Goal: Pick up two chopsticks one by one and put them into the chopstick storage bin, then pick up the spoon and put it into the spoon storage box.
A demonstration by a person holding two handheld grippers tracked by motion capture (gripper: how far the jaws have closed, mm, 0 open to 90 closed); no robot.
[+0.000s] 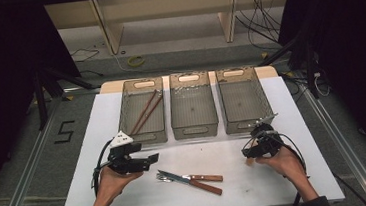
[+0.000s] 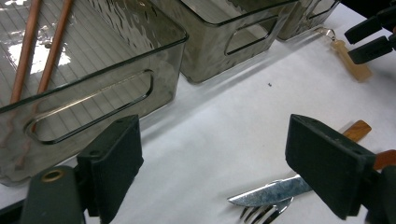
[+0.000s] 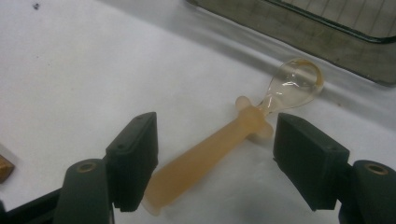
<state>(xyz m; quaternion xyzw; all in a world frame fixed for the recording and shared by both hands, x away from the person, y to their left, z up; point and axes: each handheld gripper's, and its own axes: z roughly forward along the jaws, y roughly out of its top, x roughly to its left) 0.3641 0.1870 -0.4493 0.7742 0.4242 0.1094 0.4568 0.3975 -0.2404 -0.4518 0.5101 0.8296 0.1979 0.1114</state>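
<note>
A small spoon (image 3: 215,149) with a clear bowl and a pale orange handle lies flat on the white table, close to the right bin. My right gripper (image 3: 217,135) is low over it, open, with the handle lying between the jaws; the right pad stands clear of it. The same spoon (image 2: 352,63) and right gripper (image 2: 371,39) appear far off in the left gripper view. My left gripper (image 2: 217,140) is open and holds nothing. It hovers just left of a wooden-handled knife (image 1: 200,183) and fork (image 1: 197,177) lying together. In the high view the left gripper (image 1: 148,159) is at front left and the right gripper (image 1: 249,152) at front right.
Three smoky clear bins stand in a row at the back: left bin (image 1: 144,136), middle bin (image 1: 195,129), right bin (image 1: 245,125). Two brown chopsticks (image 1: 145,111) lie in the left bin. Bare white table (image 1: 225,152) stretches between the two grippers.
</note>
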